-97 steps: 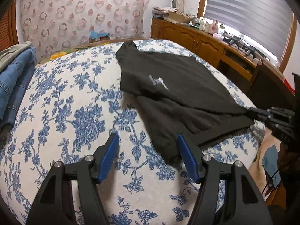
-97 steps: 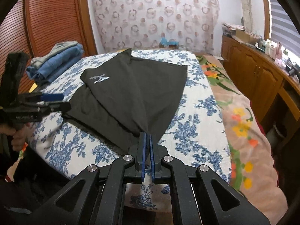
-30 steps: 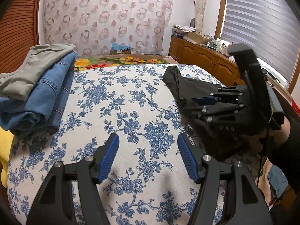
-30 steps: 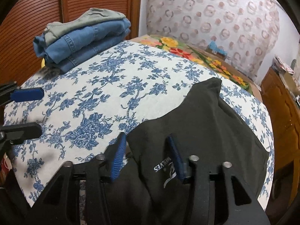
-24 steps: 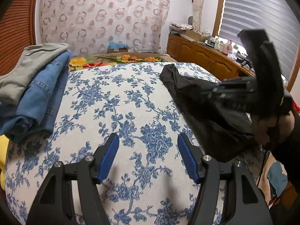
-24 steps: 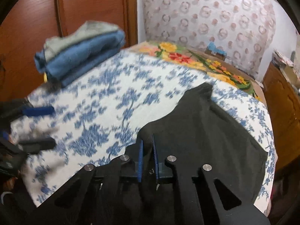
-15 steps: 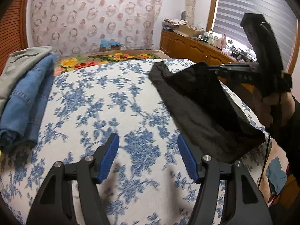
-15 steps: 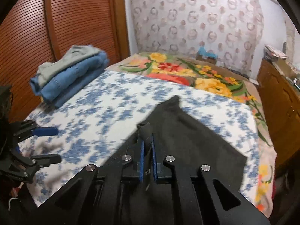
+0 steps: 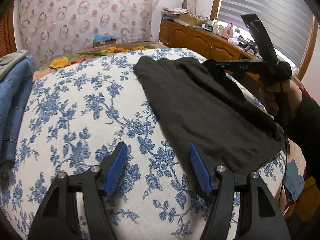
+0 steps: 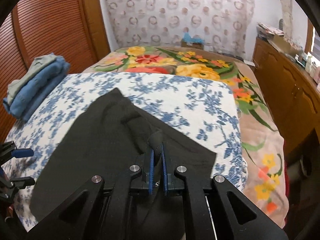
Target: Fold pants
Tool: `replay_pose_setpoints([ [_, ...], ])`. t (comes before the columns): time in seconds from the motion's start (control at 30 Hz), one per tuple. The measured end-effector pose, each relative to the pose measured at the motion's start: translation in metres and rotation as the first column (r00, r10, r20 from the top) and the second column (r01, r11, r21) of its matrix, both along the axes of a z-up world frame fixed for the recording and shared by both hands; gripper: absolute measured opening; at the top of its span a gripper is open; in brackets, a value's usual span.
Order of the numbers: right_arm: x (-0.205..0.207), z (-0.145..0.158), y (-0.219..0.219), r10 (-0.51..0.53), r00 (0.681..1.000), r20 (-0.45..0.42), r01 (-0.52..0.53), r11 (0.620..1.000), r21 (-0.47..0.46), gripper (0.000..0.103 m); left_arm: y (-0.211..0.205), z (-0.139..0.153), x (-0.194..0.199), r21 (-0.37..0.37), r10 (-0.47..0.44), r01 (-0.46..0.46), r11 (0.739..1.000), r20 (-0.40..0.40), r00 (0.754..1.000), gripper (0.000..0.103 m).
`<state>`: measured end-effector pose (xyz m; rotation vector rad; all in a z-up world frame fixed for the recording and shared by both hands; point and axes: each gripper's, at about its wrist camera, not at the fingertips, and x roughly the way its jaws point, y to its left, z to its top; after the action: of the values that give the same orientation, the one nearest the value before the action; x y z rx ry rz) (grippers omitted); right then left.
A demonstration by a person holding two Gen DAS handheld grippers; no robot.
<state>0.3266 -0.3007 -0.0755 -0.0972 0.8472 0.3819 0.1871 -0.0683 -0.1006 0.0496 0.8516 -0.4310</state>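
The black pants lie folded on the blue-flowered bed cover, toward its right side. My right gripper is shut on a fold of the pants and holds that edge lifted above the rest of the cloth. It also shows in the left wrist view, over the far part of the pants. My left gripper is open and empty, low over the bed cover just left of the pants' near edge. It shows at the left edge of the right wrist view.
A stack of folded jeans and a grey garment sits at the bed's left side. A floral blanket covers the far end. Wooden cabinets run along the right wall; a slatted wooden wardrobe stands on the left.
My right gripper closed on the pants' edge, then carried it up and across to the right, folding the cloth over itself. My left gripper stayed open and swung slightly right.
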Motion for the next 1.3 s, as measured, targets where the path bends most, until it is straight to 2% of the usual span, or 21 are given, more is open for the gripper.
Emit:
replay_pose_setpoints([
  [0.07,0.004,-0.003,-0.007,-0.015,1.0,-0.008,0.015,1.0,-0.013,0.006,-0.004,-0.004,0.002,0.015,-0.001,0.001,1.0,-0.009,1.0,0.064],
  [0.2,0.006,-0.003,-0.022,-0.041,0.999,-0.014,0.042,0.999,0.008,0.025,-0.006,-0.006,0.004,0.028,0.003,-0.002,1.0,-0.022,1.0,0.064],
  [0.27,0.007,-0.004,-0.031,-0.057,0.998,-0.018,0.058,0.998,0.02,0.028,-0.008,-0.007,0.004,0.041,0.002,-0.001,0.999,-0.019,1.0,0.064],
  [0.47,0.002,-0.006,-0.041,-0.062,0.997,-0.036,0.063,0.997,0.049,0.029,-0.009,-0.008,0.003,0.051,0.002,-0.001,0.999,-0.015,1.0,0.064],
  [0.67,0.001,-0.01,-0.032,-0.051,0.998,-0.029,0.051,0.999,0.017,0.029,-0.009,-0.008,0.003,0.057,0.002,-0.001,0.998,-0.014,1.0,0.064],
  [0.73,0.003,-0.01,-0.029,-0.048,0.999,-0.021,0.048,0.999,0.005,0.029,-0.009,-0.008,0.003,0.055,0.002,-0.001,0.998,-0.014,1.0,0.064],
  [0.77,0.004,-0.01,-0.029,-0.046,0.999,-0.018,0.046,0.999,0.0,0.021,-0.009,-0.008,0.003,0.056,0.002,-0.001,0.998,-0.014,1.0,0.064],
  [0.8,0.004,-0.01,-0.028,-0.04,0.999,-0.015,0.04,0.999,-0.007,0.007,-0.009,-0.008,0.003,0.056,0.002,-0.001,0.998,-0.014,1.0,0.064],
  [0.87,0.003,-0.007,-0.028,-0.043,0.999,0.011,0.043,0.999,-0.009,0.003,-0.009,-0.008,0.003,0.055,0.002,-0.001,0.998,-0.014,1.0,0.064],
  [0.97,0.003,0.0,-0.037,-0.092,0.994,0.056,0.093,0.996,-0.015,0.001,-0.009,-0.008,0.003,0.053,0.002,-0.001,0.999,-0.014,1.0,0.064],
  [1.13,0.011,-0.009,-0.044,-0.139,0.99,0.03,0.14,0.988,-0.067,0.001,-0.009,-0.008,0.003,0.053,0.002,-0.001,0.999,-0.014,1.0,0.064],
  [1.3,0.007,-0.01,-0.047,-0.146,0.989,0.01,0.146,0.988,-0.044,0.001,-0.009,-0.008,0.003,0.052,0.002,-0.002,0.999,-0.013,1.0,0.064],
])
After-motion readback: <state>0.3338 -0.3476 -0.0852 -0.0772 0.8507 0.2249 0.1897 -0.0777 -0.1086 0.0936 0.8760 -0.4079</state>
